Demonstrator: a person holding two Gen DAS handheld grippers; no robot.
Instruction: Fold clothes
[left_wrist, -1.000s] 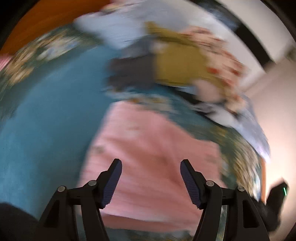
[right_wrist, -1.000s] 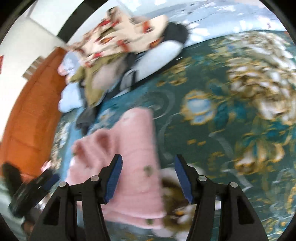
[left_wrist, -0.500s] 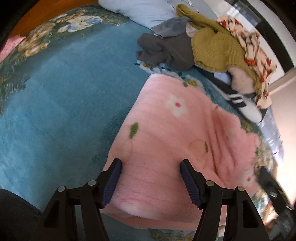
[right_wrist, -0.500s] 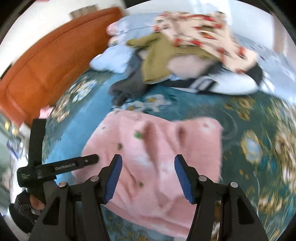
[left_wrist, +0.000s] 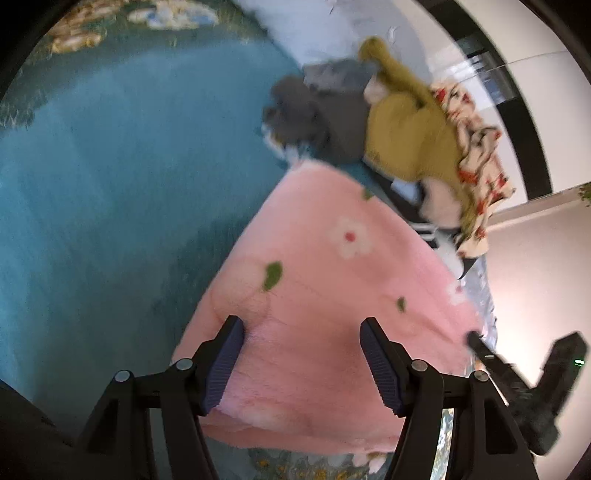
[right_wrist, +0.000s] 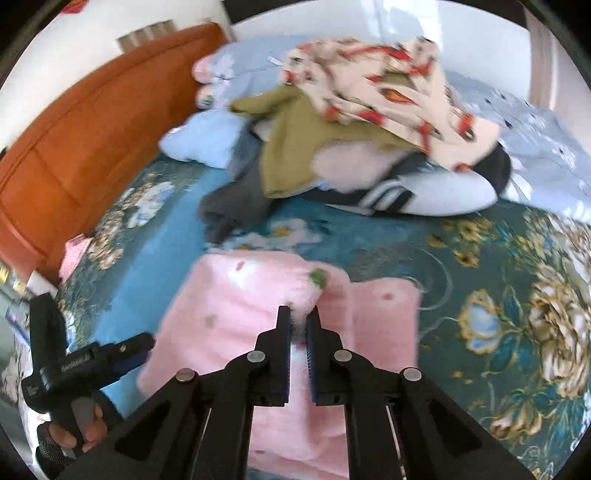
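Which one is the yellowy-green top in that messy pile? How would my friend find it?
Look at the far end of the bed with the teal flowered blanket, where a heap of clothes sits beyond the pink fleece. The olive-green top lies in the middle of that heap, under the cream cloth with red flowers and beside the dark grey garment. It is the only plain mustard-green piece there.

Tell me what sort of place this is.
Most likely a bedroom: an orange headboard, a teal floral bedspread and a pale blue pillow. A pile of unfolded clothes and a pink fleece garment lie on the bed.
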